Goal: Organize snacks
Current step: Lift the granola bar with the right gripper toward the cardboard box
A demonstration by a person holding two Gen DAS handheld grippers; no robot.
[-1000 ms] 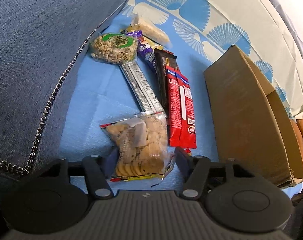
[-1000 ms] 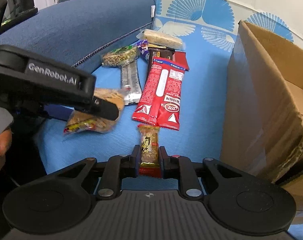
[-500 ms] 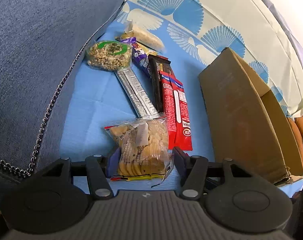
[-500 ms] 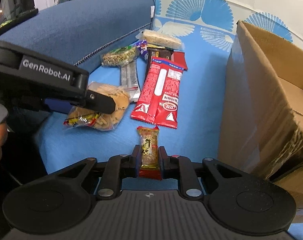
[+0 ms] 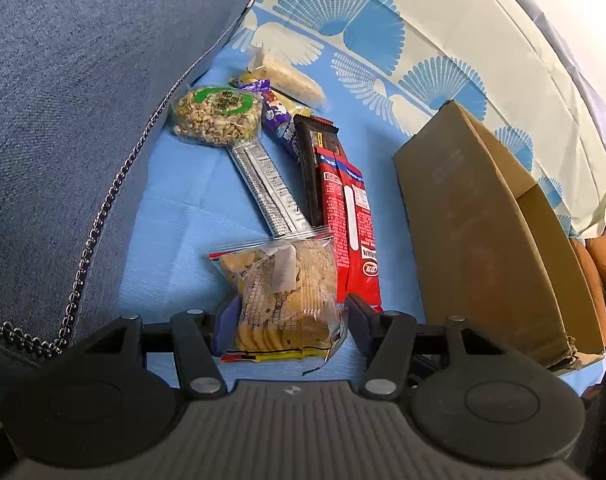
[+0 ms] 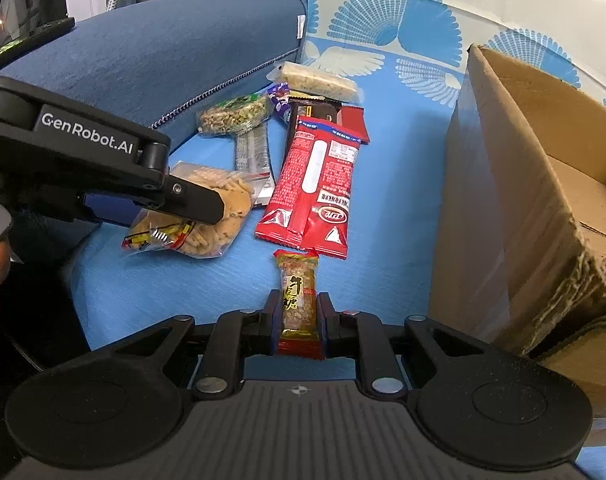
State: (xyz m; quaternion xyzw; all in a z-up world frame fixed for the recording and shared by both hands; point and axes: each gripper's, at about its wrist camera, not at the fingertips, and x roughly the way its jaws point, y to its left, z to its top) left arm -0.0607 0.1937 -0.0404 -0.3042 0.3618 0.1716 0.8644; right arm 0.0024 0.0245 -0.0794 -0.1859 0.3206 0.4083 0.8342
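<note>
The right gripper point(image 6: 299, 314) is clenched on a small peanut candy bar in a clear wrapper with red ends point(image 6: 298, 300), its long axis pointing straight ahead toward twelve o'clock, lying on the light blue sheet point(image 6: 395, 216). The left gripper point(image 5: 287, 316) is grasping a clear plastic bag of round crackers point(image 5: 283, 292), long axis also toward twelve. Just past the candy lies a long red foil packet point(image 6: 315, 184), running from six toward twelve. Farther, at eleven o'clock, a silver bar point(image 5: 269, 188) leans toward a round clear pack of nuts point(image 5: 217, 120). An open brown cardboard box point(image 6: 543, 208) stands at three o'clock.
</note>
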